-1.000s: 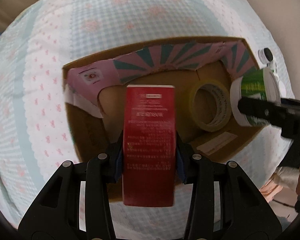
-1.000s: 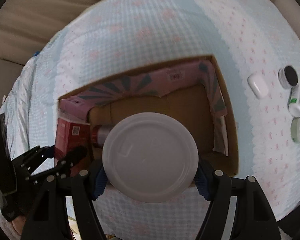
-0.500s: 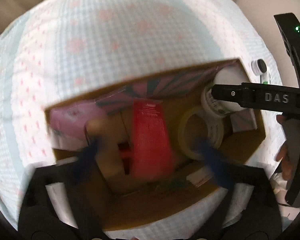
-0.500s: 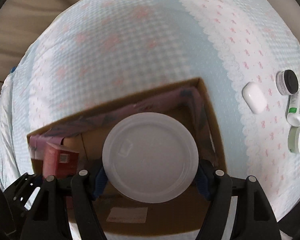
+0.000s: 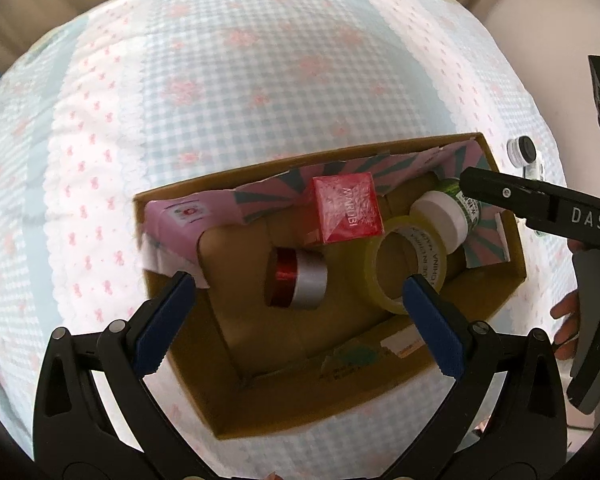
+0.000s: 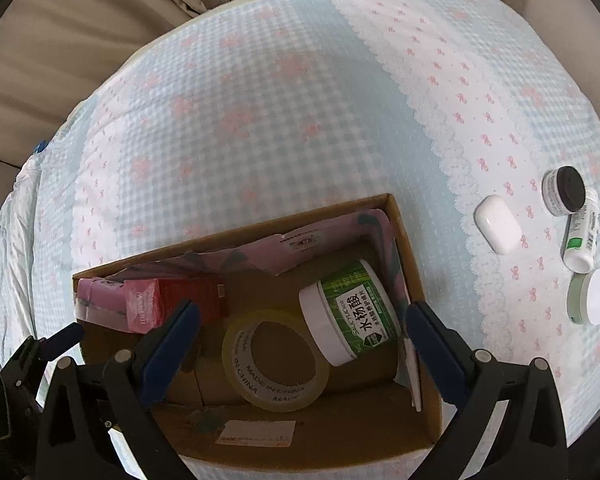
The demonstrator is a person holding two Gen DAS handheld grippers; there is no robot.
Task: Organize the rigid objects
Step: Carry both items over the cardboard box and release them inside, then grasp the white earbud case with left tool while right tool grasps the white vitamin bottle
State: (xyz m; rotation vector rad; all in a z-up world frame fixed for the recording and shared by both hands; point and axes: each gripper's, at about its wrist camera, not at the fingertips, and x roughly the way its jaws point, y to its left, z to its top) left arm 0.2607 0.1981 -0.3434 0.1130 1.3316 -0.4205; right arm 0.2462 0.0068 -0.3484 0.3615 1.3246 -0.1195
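My blue-padded black gripper (image 5: pixel 300 296) faces a brown cardboard box (image 5: pixel 380 396) holding a glossy red carton (image 5: pixel 346 208), on pale-blue gingham cloth (image 5: pixel 260 68).

Both wrist views look down, sharing the cardboard box (image 5: pixel 512 268)

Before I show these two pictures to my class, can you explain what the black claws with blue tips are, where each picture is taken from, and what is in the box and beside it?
No robot here: a person holds a hand-operated two-finger gripper in each hand. Each gripper carries a fisheye camera looking forward along its blue-padded fingers.

The left gripper and the right gripper are both open and hold nothing.

Below them an open cardboard box sits on a gingham bedspread. Inside lie a red carton, a roll of clear packing tape, a green-labelled white jar tipped on its side, and a red-and-silver cylinder.

Outside the box, on the bedspread, are a white earbud case, a black-lidded jar, a small white bottle and a pale green jar with a white lid.
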